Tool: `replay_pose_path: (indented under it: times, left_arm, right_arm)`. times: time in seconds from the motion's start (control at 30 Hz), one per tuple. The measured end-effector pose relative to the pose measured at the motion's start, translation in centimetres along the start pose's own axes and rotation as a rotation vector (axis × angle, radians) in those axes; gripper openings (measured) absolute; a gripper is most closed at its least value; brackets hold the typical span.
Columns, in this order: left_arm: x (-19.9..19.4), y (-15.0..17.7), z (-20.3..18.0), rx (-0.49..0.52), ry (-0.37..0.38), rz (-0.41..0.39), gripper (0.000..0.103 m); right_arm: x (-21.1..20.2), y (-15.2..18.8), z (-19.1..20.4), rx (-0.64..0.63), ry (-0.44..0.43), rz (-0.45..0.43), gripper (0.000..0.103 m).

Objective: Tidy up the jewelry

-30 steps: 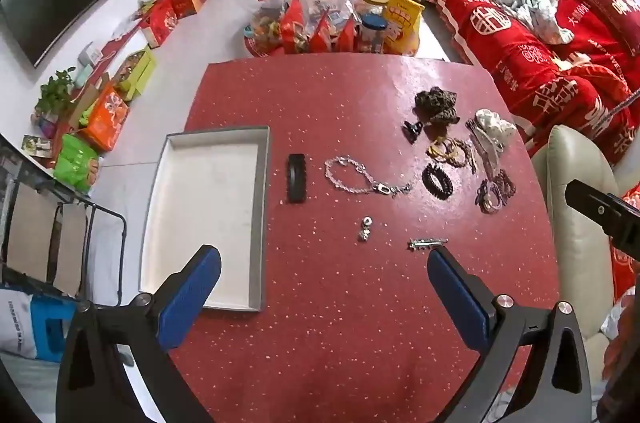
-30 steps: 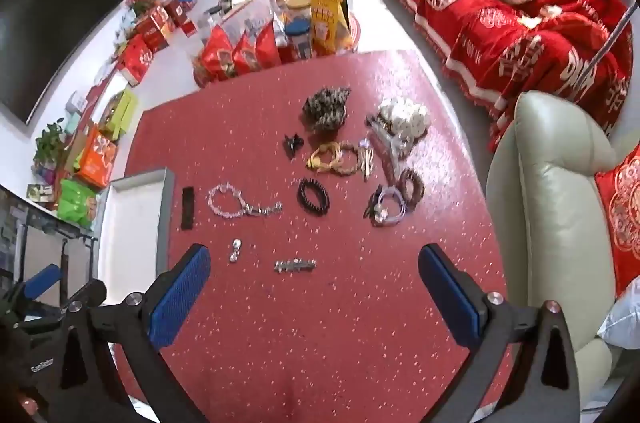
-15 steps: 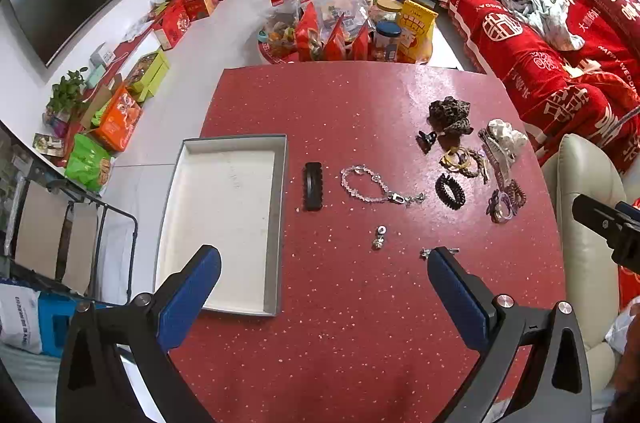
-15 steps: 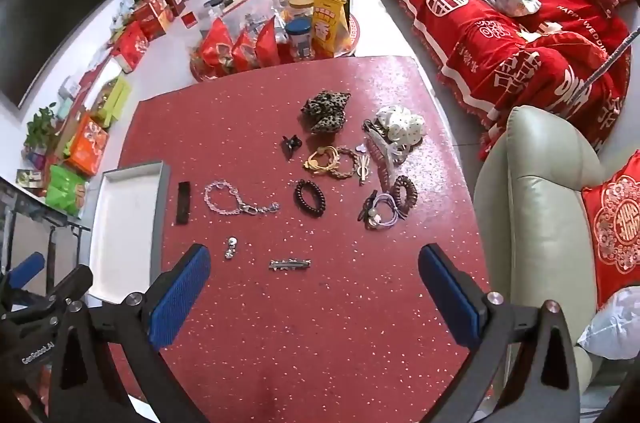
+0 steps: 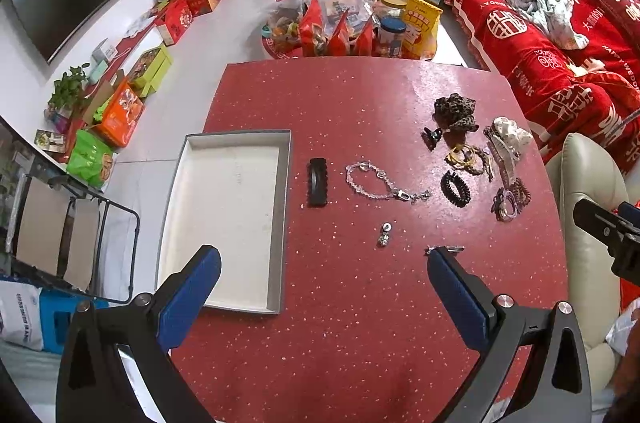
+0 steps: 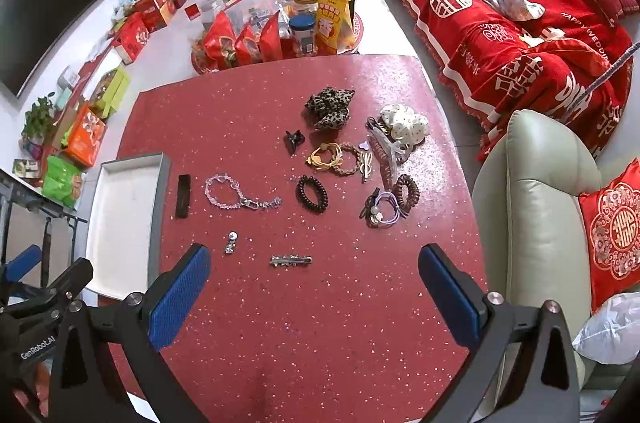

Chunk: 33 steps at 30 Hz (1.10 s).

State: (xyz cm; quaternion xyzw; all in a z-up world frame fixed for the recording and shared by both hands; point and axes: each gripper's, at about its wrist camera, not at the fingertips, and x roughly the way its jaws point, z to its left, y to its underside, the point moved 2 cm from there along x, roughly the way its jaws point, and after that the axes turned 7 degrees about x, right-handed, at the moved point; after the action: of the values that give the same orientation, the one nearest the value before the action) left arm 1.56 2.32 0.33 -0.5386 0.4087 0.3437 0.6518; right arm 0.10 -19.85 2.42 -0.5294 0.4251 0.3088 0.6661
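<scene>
Fingers [image 5: 204, 275] spread wide, both grippers, empty | silver clip [image 5: 444, 249] half hidden behind left gripper's finger

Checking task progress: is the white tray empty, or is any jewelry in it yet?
Empty. The tray shows only its bare white floor in both views; the jewelry lies on the red table.

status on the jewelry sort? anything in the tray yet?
Nothing done: the shallow white tray with grey rim holds nothing. Nothing in hand: the left tool and right tool are open, above the red speckled table. All left: the black rectangular clip, clear bead bracelet, small silver charm, silver bar clip and the hair-tie cluster.
</scene>
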Motion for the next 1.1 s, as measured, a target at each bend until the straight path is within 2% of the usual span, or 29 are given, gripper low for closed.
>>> replay_pose_path:
  times: [1.1]
  left_arm:
    - [-0.01, -0.02, 0.23, -0.001, -0.008, -0.001, 0.103]
  right_arm:
    - [-0.60, 0.01, 0.72, -0.036, 0.022, -0.022, 0.103]
